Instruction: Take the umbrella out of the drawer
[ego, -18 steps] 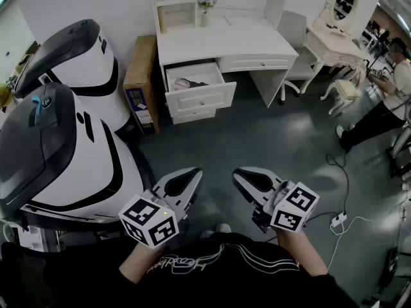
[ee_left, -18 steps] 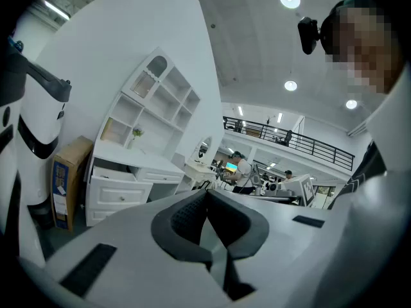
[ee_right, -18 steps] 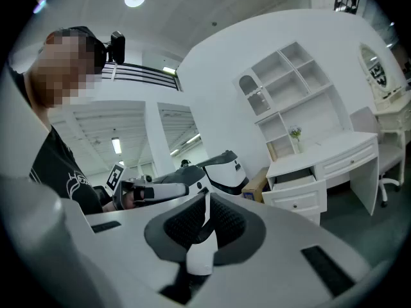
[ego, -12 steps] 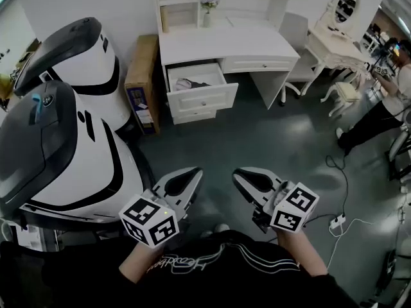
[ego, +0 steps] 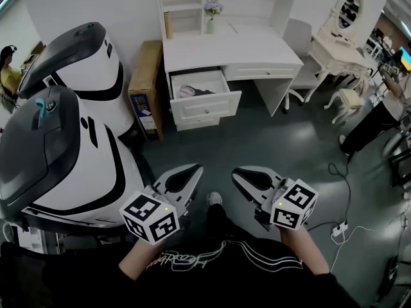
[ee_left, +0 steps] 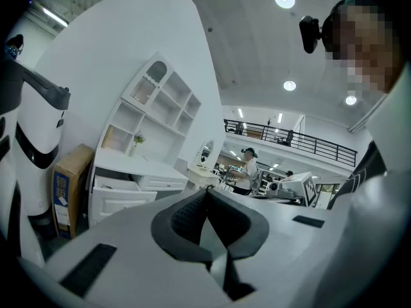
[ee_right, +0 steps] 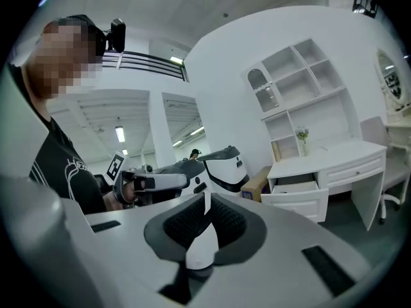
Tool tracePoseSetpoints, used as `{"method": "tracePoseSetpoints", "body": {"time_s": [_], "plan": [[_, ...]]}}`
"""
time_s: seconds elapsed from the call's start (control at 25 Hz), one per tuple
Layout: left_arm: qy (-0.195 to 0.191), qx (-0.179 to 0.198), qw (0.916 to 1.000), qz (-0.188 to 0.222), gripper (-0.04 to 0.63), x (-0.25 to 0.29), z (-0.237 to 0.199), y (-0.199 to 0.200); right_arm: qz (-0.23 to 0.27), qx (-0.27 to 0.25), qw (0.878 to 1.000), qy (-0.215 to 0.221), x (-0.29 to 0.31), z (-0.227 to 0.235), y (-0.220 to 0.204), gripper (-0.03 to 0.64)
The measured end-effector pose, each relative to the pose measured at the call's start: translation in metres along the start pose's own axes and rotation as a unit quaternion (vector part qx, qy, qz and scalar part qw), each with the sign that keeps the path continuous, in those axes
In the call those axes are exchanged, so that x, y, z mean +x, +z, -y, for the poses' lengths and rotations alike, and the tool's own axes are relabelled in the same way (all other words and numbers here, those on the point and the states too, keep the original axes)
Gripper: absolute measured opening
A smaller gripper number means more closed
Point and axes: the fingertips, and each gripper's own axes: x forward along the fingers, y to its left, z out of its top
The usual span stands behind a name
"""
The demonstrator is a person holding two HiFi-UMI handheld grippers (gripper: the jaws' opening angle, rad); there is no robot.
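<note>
Left gripper [ego: 194, 171]: jaws clenched together, nothing between them. Right gripper [ego: 237, 173]: same, pads pressed shut on air. Both are held side by side close to the person's body, well apart from the white bench [ego: 231, 47] across the floor. The upper left drawer [ego: 204, 101] of the bench stands pulled out. The umbrella [ego: 187, 92] lies inside it (seen only as a small pinkish-and-dark bundle, too small for detail). A cardboard box [ego: 144, 85] stands just beside the bench's left end. A flower vase [ego: 212, 9] sits on the bench at the back.
</note>
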Motion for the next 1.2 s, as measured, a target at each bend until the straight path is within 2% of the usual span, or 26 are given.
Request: {"method": "tracePoseSetpoints", "body": {"time_s": [0.16,0.32,0.6,0.76,0.92,1.2], "plan": [[0.004,0.008,1.0000,-0.004,0.020,0.026,-0.017,0.012,0.016,0.005,1.000,-0.005,0.009,0.036,0.018,0.057],[0.014,0.009,0.9998,-0.011,0.020,0.065,-0.055,0.021,0.031,0.013,0.999,-0.012,0.027,0.091,0.033,0.057],[0.019,0.013,0.9990,-0.038,0.020,0.174,-0.131,0.054,0.041,0.040,0.998,-0.008,0.074,0.215,0.066,0.057],[0.020,0.020,0.9988,-0.040,0.020,0.229,-0.164,0.087,0.035,0.026,0.999,0.001,0.100,0.272,0.097,0.057],[0.026,0.023,0.9988,-0.033,0.020,0.253,-0.192,0.106,0.028,0.002,1.000,0.007,0.122,0.304,0.119,0.057],[0.041,-0.001,0.9983,-0.041,0.020,0.269,-0.251,0.111,0.010,-0.011,1.000,-0.002,0.169,0.348,0.127,0.057]]}}
